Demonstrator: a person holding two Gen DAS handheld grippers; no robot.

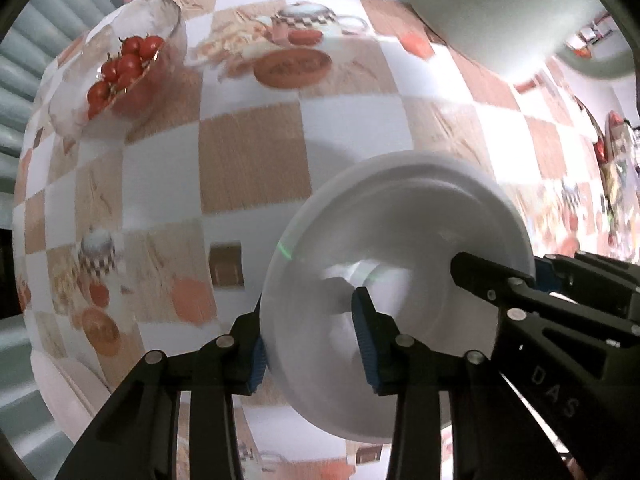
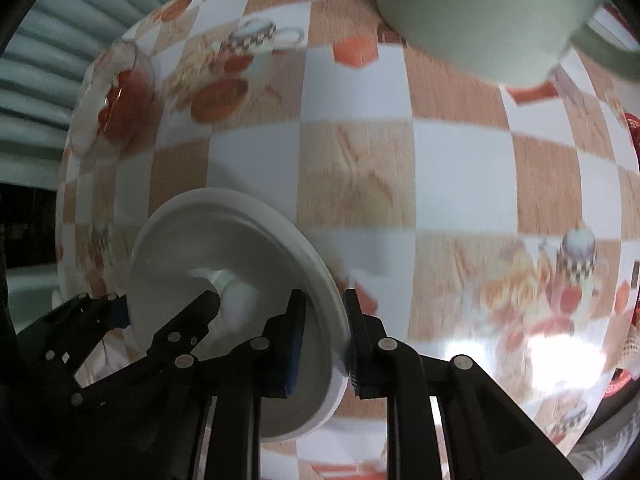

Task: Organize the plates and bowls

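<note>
Fingers of left gripper (image 1: pixel 316 344) and right gripper (image 2: pixel 324 348) each clamp opposite rims of one white bowl (image 1: pixel 400 280), apparently held above the checkered tabletop (image 1: pixel 248 160). Glass bowl of tomatoes (image 1: pixel 124 68) sits far left; pale mug (image 2: pixel 472 16) beyond, blurred.

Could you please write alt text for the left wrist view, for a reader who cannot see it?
Two hand-held grippers grip one white bowl on opposite rims: the left hand-held gripper from below, the right hand-held gripper from the right. Beneath is a checkered tablecloth; a glass bowl of cherry tomatoes is at upper left.
</note>
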